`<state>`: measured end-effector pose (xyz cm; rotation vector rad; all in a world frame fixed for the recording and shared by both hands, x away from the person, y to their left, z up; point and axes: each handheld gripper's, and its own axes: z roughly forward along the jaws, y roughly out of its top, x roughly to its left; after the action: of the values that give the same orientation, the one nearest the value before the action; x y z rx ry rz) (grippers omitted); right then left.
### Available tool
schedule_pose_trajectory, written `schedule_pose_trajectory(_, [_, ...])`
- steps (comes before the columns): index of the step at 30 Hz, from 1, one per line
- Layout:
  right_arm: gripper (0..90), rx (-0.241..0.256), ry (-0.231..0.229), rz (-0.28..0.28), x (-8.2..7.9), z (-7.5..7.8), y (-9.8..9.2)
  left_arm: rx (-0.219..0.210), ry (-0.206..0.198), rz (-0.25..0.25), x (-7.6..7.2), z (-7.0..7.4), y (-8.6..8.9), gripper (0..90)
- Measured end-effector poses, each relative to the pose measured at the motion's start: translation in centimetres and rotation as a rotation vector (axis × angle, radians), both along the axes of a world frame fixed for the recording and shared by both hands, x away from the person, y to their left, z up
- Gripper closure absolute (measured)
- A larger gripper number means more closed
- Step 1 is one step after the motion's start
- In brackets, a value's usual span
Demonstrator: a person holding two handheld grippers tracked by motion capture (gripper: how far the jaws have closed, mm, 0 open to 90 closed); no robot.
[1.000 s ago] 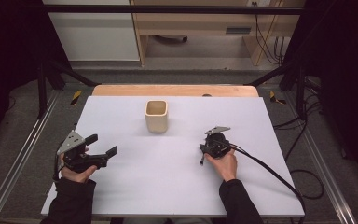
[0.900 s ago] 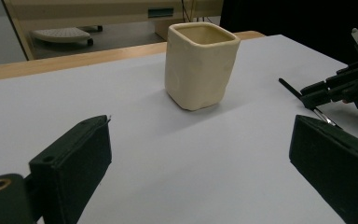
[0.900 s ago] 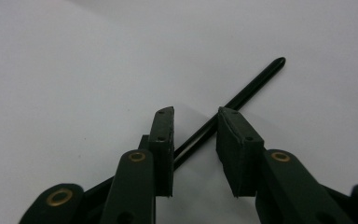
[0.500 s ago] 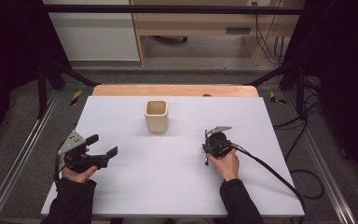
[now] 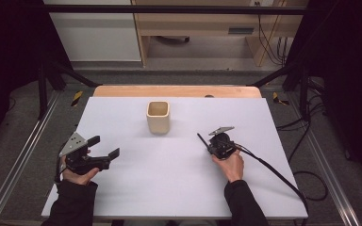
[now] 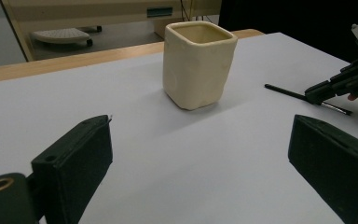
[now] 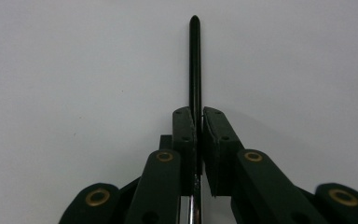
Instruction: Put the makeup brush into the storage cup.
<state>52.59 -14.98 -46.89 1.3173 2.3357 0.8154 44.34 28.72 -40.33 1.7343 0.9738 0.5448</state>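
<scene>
My left gripper (image 5: 104, 147) idles, jaws apart, on the table (image 5: 169, 188). The cup (image 5: 158, 116) stands mid-table. My right gripper (image 5: 208, 146) clamps a thin brush (image 7: 195, 65); it could pivot and miss the cup's mouth.

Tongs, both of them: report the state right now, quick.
Left tongs: open, holding nothing, above the table.
Right tongs: shut on the thin black brush.
</scene>
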Motion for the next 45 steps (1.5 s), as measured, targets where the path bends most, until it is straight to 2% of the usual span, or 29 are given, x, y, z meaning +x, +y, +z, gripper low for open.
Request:
schedule_pose_trajectory(3, [83.0, -0.002, -0.003, 0.0, 0.0, 0.0, 0.0, 0.005, 0.004, -0.001, 0.1, -0.1, 0.0, 5.8])
schedule_pose_trajectory(5, [76.9, -0.002, -0.005, 0.003, -0.1, 0.2, 0.0, 0.005, 0.004, -0.001, 0.1, -0.1, 0.0, 5.8])
schedule_pose_trajectory(10, [69.2, 0.008, -0.019, 0.019, -0.1, 1.1, -0.4, 0.005, 0.005, -0.003, 0.1, -0.1, 0.0, 5.8])
schedule_pose_trajectory(13, [63.7, 0.001, -0.024, 0.024, 0.1, 2.2, -0.8, 0.006, 0.006, -0.004, 0.1, -0.1, 0.0, 5.8])
schedule_pose_trajectory(16, [53.1, -0.004, 0.019, 0.032, 0.5, 3.4, -0.8, 0.005, 0.007, -0.005, 0.1, 0.0, 0.0, 5.8])
schedule_pose_trajectory(17, [53.1, -0.004, 0.019, 0.032, 0.5, 3.4, -0.8, 0.006, 0.007, -0.005, 0.1, 0.0, 0.0, 5.8])
schedule_pose_trajectory(19, [49.6, -0.046, 0.019, 0.059, 0.8, 3.8, -0.6, 0.007, 0.007, -0.006, 0.1, 0.0, 0.0, 5.8])
schedule_pose_trajectory(20, [46.6, -0.062, 0.033, 0.069, 1.0, 4.1, -0.2, 0.007, 0.007, -0.007, 0.1, 0.0, 0.0, 5.8])
schedule_pose_trajectory(24, [44.4, -0.087, 0.068, 0.087, 1.5, 4.4, 0.4, 0.009, 0.008, -0.009, 0.1, 0.0, -0.1, 5.8])
schedule_pose_trajectory(25, [45.1, -0.114, 0.082, 0.098, 1.8, 4.5, 0.7, 0.009, 0.007, -0.011, 0.1, 0.0, -0.1, 5.8])
schedule_pose_trajectory(29, [49.5, -0.141, 0.122, 0.123, 2.3, 4.4, 1.3, 0.011, 0.008, -0.013, 0.1, 0.0, -0.1, 5.8])
schedule_pose_trajectory(40, [59.8, -0.175, 0.19, 0.125, 3.4, 3.0, 1.5, 0.018, 0.011, -0.018, 0.2, -0.1, -0.2, 5.8])
schedule_pose_trajectory(45, [67.3, -0.197, 0.215, 0.135, 3.7, 2.4, 1.6, 0.02, 0.015, -0.02, 0.2, -0.1, -0.2, 5.8])
